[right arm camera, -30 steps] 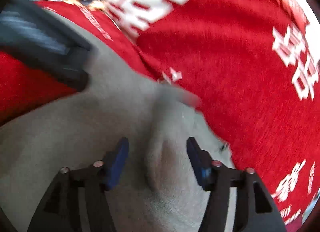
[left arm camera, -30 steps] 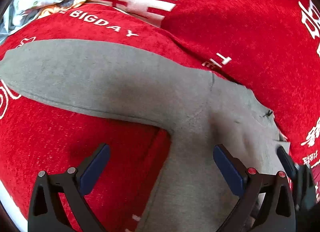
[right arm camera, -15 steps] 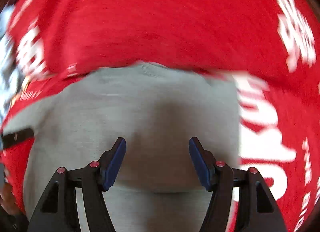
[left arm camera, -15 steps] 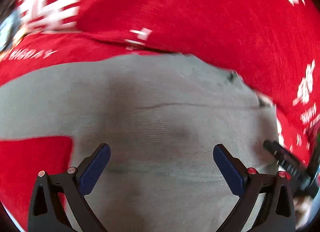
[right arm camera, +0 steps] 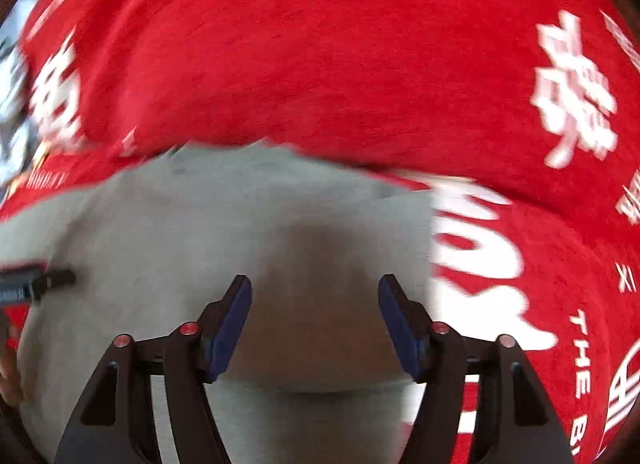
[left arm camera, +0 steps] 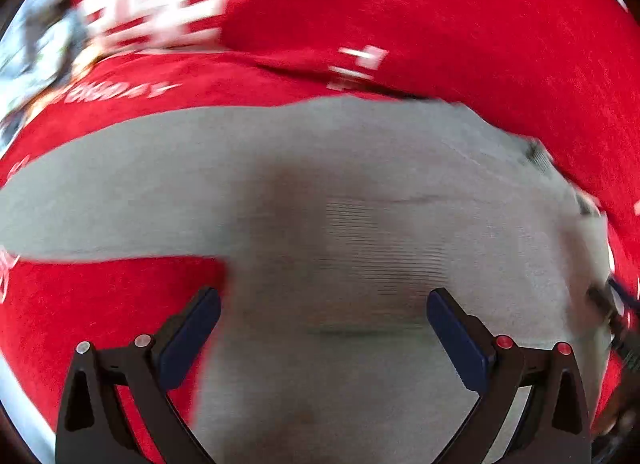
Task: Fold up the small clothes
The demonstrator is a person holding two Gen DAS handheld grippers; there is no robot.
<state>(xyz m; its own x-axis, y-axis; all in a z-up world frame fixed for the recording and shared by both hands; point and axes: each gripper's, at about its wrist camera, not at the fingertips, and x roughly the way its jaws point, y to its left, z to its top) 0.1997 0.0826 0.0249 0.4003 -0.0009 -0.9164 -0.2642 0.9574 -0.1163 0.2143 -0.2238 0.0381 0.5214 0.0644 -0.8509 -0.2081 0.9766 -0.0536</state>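
A small grey knit garment [left arm camera: 340,200] lies flat on a red cloth with white lettering [left arm camera: 460,16]. One long grey part stretches to the left in the left wrist view. My left gripper [left arm camera: 323,328] is open and empty, close above the garment's middle. My right gripper [right arm camera: 315,318] is open and empty above the garment's right part [right arm camera: 224,216], near its straight right edge. The tip of the left gripper shows at the left edge of the right wrist view [right arm camera: 36,284]. Both views are blurred.
A pile of light patterned clothes [left arm camera: 36,48] lies at the far left on the red cloth [right arm camera: 320,44], which covers the whole surface. The other gripper's tip [left arm camera: 616,316] shows at the right edge of the left wrist view.
Both grippers have swung from the garment's narrow part to over its broad body. The raised fold between the right fingers is gone and the cloth lies flat. Both stay open.
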